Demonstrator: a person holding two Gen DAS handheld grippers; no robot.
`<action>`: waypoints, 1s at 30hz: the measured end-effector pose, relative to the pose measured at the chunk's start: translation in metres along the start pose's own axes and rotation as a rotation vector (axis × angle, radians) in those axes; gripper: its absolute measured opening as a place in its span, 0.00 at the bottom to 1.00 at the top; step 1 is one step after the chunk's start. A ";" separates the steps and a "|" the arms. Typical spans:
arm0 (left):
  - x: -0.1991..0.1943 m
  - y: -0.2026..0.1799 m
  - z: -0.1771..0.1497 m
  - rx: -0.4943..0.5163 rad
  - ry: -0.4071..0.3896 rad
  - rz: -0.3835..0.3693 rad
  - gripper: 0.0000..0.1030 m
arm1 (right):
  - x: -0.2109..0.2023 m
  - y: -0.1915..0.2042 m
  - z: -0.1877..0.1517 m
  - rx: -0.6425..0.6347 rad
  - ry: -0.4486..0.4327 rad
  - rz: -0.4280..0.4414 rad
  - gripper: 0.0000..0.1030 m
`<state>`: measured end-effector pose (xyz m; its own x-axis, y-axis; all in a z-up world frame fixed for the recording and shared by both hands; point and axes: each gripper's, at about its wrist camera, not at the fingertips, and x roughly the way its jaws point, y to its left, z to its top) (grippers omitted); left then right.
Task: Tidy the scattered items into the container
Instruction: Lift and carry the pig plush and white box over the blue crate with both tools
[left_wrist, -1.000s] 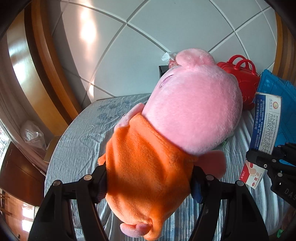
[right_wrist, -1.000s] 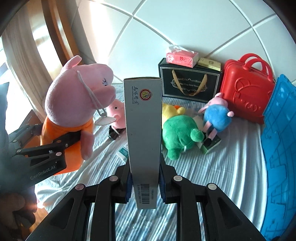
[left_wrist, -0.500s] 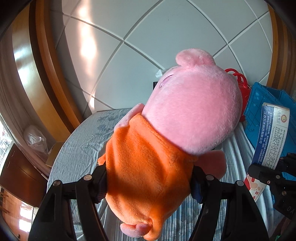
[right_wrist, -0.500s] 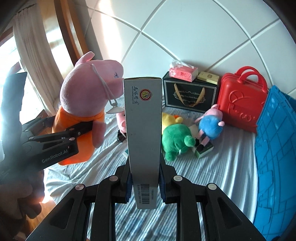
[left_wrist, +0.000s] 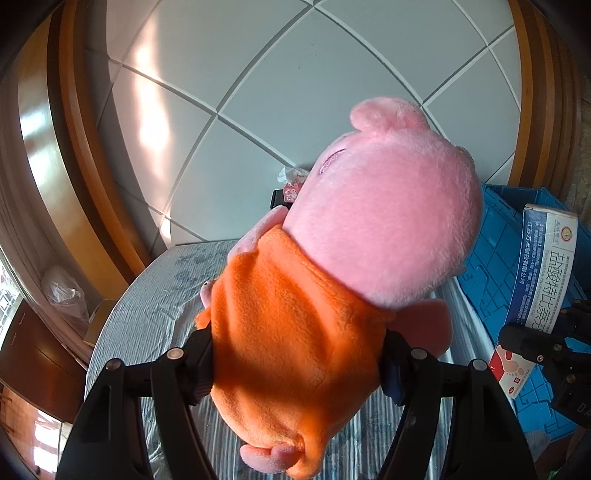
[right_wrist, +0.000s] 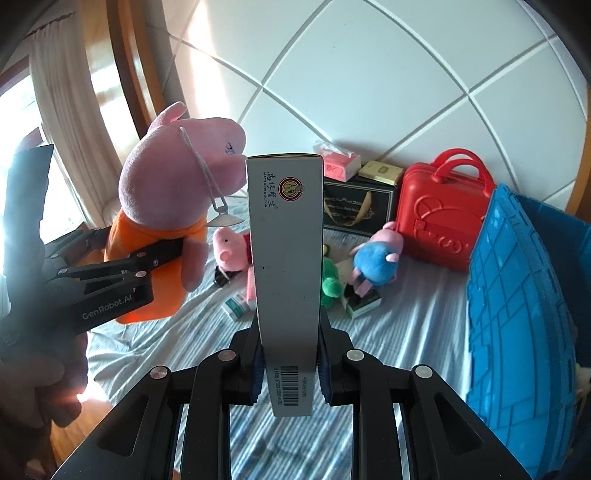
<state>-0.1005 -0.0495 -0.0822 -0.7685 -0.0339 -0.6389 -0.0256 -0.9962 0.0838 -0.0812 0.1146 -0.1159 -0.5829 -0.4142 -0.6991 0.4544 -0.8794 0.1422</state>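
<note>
Orange fleece fills the grip of the left gripper: its jaws are pressed into both sides of the body of a big pink pig plush, held off the bed. In the left wrist view the plush's long axis runs from the feet by the camera up and away to the head, whose ear points toward the quilted white headboard. From the right wrist view the same plush stands roughly upright over the left edge of the bed, snout pointing right, a cord with a suction cup hanging from its head.

Clamped between the jaws of the right gripper is a tall grey medicine box, long axis straight away from the camera, barcode end nearest, logo end far. The left wrist view shows this box tilted in front of the blue crate, though whether it is over the crate's opening cannot be told. The crate stands at the right edge of the bed.

Scattered mid-bed: a small pink pig plush, a blue-dressed pig plush, a green plush partly hidden behind the box, and two small cartons. At the head edge sit a red toy suitcase and a black gift bag with a tissue pack on top.
</note>
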 end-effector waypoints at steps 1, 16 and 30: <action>-0.003 -0.006 0.002 0.004 -0.006 -0.003 0.67 | -0.003 -0.004 -0.001 0.001 -0.004 -0.002 0.22; -0.048 -0.107 0.037 0.028 -0.097 -0.071 0.67 | -0.075 -0.078 -0.004 0.026 -0.086 -0.020 0.22; -0.072 -0.196 0.066 0.105 -0.163 -0.154 0.67 | -0.129 -0.146 -0.011 0.079 -0.156 -0.078 0.22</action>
<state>-0.0823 0.1537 -0.0023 -0.8433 0.1397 -0.5190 -0.2103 -0.9744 0.0796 -0.0651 0.2987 -0.0538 -0.7145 -0.3704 -0.5936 0.3534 -0.9232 0.1507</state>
